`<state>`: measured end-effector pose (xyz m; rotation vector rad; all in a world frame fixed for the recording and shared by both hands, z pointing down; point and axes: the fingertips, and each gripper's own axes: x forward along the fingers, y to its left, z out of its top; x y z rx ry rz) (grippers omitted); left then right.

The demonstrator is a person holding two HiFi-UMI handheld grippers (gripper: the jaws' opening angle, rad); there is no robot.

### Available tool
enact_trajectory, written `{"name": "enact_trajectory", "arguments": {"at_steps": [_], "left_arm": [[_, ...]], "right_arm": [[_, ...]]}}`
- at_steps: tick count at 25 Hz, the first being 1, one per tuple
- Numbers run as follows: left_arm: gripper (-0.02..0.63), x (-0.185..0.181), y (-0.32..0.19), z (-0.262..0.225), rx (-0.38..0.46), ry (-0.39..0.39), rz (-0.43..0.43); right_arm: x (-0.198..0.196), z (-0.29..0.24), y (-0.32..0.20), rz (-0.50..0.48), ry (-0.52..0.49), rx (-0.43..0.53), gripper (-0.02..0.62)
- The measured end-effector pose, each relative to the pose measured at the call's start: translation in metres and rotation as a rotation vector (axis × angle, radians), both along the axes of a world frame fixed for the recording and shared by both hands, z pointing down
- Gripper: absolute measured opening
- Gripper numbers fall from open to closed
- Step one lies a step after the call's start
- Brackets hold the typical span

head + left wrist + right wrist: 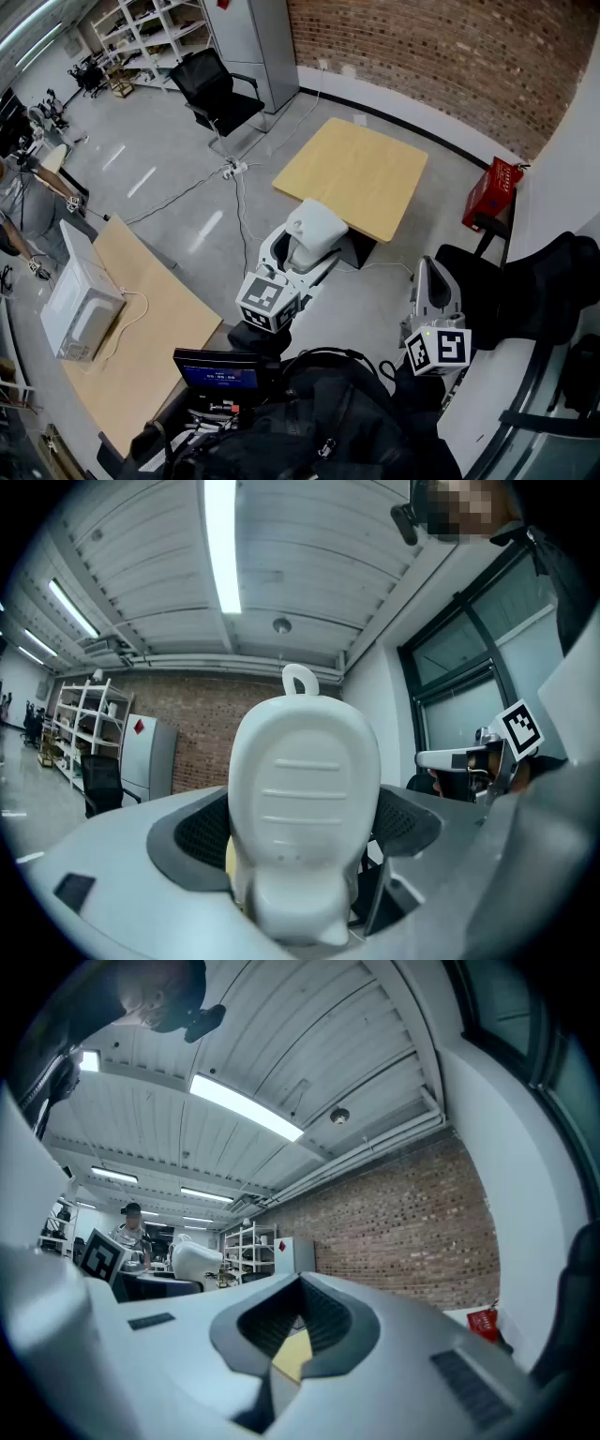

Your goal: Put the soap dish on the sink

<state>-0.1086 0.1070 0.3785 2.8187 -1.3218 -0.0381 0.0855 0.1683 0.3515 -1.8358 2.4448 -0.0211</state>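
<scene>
The white soap dish [314, 230] sits between the jaws of my left gripper [305, 248], held level in the air above the grey floor. In the left gripper view the soap dish [302, 808] fills the middle, and the wide-set jaws of the left gripper [305, 855] clamp its sides. My right gripper [434, 281] hangs to the right, shut and holding nothing. In the right gripper view the jaws of that gripper [298, 1321] meet with nothing between them. No sink shows in any view.
A square wooden table [356, 173] stands ahead, with a black office chair [216, 89] beyond it. A microwave [80, 305] rests on a long wooden table [150, 337] at the left. A red box [492, 192] leans by the brick wall. A dark chair [534, 291] is at the right.
</scene>
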Motion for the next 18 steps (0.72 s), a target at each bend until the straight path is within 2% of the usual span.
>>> {"name": "enact_trajectory", "arguments": {"at_steps": [18], "left_arm": [[0.433,0.03,0.023,0.006,-0.014,0.002,-0.02]], "right_arm": [[0.02,0.014,0.021,-0.043,0.028,-0.019,0.005]]}}
